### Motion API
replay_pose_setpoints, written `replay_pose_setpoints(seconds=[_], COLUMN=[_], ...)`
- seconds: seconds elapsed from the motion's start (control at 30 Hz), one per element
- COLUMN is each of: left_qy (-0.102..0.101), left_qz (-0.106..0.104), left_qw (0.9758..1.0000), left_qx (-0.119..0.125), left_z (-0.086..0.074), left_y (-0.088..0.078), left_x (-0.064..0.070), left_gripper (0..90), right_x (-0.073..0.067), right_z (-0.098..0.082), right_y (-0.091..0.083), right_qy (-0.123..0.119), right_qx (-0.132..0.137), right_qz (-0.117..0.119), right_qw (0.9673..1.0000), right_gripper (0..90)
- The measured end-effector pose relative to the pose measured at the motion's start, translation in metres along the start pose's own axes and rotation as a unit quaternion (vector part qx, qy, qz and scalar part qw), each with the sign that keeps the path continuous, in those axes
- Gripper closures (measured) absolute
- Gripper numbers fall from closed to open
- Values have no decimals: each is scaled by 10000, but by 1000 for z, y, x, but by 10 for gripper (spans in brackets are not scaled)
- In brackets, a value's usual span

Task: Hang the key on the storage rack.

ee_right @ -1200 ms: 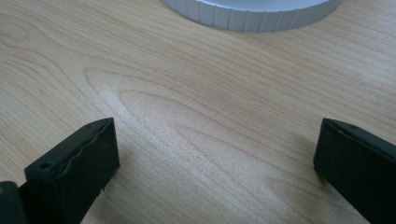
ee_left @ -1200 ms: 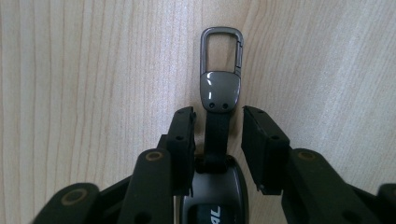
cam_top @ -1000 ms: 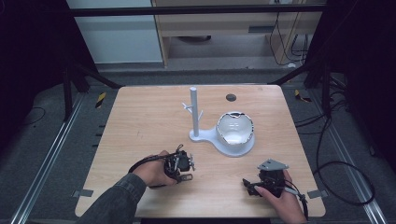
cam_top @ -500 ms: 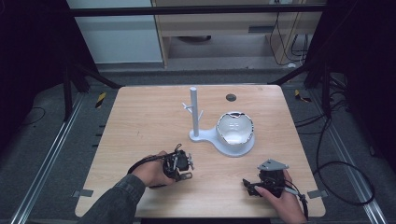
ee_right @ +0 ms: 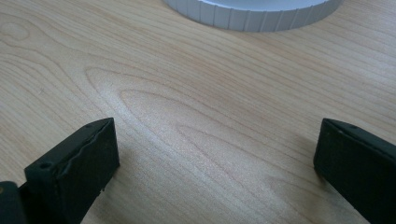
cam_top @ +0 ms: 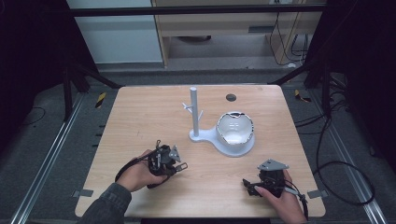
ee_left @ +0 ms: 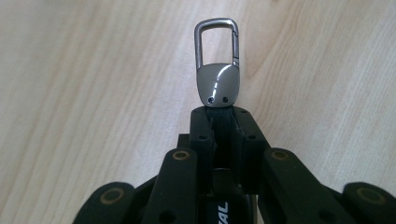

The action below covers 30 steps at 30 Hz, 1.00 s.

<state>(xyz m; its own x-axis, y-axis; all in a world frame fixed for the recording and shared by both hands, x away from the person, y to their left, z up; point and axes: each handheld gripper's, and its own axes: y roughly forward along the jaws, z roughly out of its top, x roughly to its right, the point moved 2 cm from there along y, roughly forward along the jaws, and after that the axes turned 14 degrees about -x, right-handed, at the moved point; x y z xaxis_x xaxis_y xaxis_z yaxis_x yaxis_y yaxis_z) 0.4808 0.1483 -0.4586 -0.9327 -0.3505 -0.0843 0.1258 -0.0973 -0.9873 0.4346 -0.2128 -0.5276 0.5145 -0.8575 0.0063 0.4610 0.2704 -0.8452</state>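
The table (cam_top: 140,121) is pale matt wood grain; the clip (ee_left: 218,70) is glossy grey metal, the stand (cam_top: 224,140) matt white plastic.

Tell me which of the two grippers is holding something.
The left gripper: its jaws are shut on the strap of a metal carabiner clip. The right gripper has its jaws wide apart over bare table.

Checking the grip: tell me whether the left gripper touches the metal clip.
Touching. In the left gripper view, the left gripper has its jaws shut on the strap end of the clip.
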Motion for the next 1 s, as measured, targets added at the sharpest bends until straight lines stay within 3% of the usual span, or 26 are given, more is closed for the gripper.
replay_pose_setpoints(seconds=[0.17,0.2,0.23,0.27,0.4,0.5,0.63,1.0], left_qy=[-407,-489,-639,-639,-866,-940,-1029,-1286], left_qz=[216,243,308,308,436,501,534,737], left_qw=[9975,9963,9937,9937,9880,9846,9822,9672], left_qx=[544,661,865,865,1204,1387,1481,2064], left_z=[-16,-20,-26,-26,-37,-42,-50,-57], left_y=[-7,-8,-10,-10,-17,-21,-28,-48], left_x=[-4,-5,-5,-5,-5,-3,-2,4], left_gripper=[798,798,798,798,799,799,800,802], right_x=[0,0,0,0,0,0,-1,-1], right_z=[0,0,0,0,0,0,0,0], right_y=[0,0,0,0,0,0,0,0], right_qy=[2,-3,19,19,31,21,33,46], right_qx=[2,2,-1,-1,-2,1,-2,-4], right_qz=[-1,-2,1,1,2,-1,-2,1], right_qw=[10000,10000,10000,10000,10000,10000,10000,10000], right_gripper=[4,4,4,4,4,4,4,4])
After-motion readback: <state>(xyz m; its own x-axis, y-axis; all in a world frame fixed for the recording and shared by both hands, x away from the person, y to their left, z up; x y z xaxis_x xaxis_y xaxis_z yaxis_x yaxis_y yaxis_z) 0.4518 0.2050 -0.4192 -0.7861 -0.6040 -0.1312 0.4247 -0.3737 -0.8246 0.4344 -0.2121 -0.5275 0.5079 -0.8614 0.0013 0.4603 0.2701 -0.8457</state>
